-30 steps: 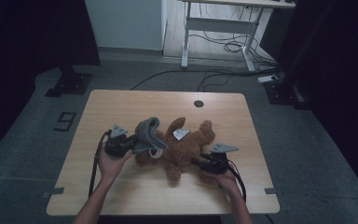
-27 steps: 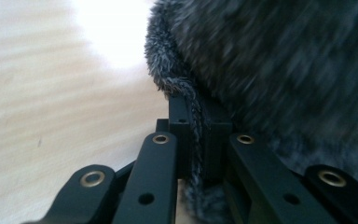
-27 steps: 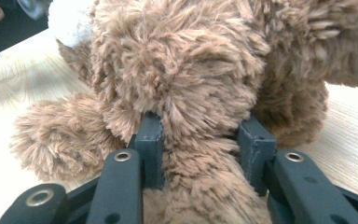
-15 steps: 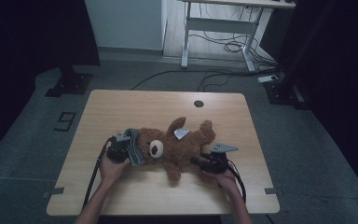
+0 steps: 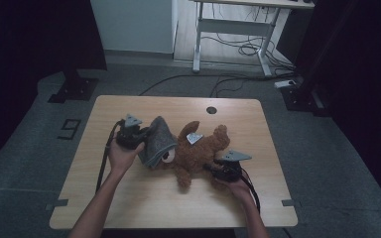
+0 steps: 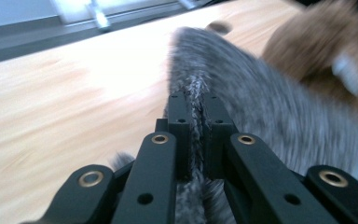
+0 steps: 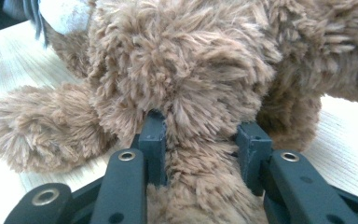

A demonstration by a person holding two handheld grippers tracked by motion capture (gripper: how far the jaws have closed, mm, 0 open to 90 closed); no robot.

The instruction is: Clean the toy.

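you had the left gripper (image 5: 140,140) clamped on the grey hat (image 5: 158,141), only part over the teddy bear (image 5: 198,151) mid-frame; the right gripper (image 5: 217,171) pinched its leg. seating the hat remained, in my judgement.

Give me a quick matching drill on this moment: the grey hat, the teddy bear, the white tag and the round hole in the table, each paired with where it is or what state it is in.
Things:
1. grey hat
2. teddy bear
3. white tag
4. round hole

States:
A. in the tabletop near the far edge
B. on the bear's body, facing up
C. pinched at its edge by the left hand-held gripper, over the bear's head
D. lying on the table, one limb clamped by the right hand-held gripper

Pairs: 1-C, 2-D, 3-B, 4-A
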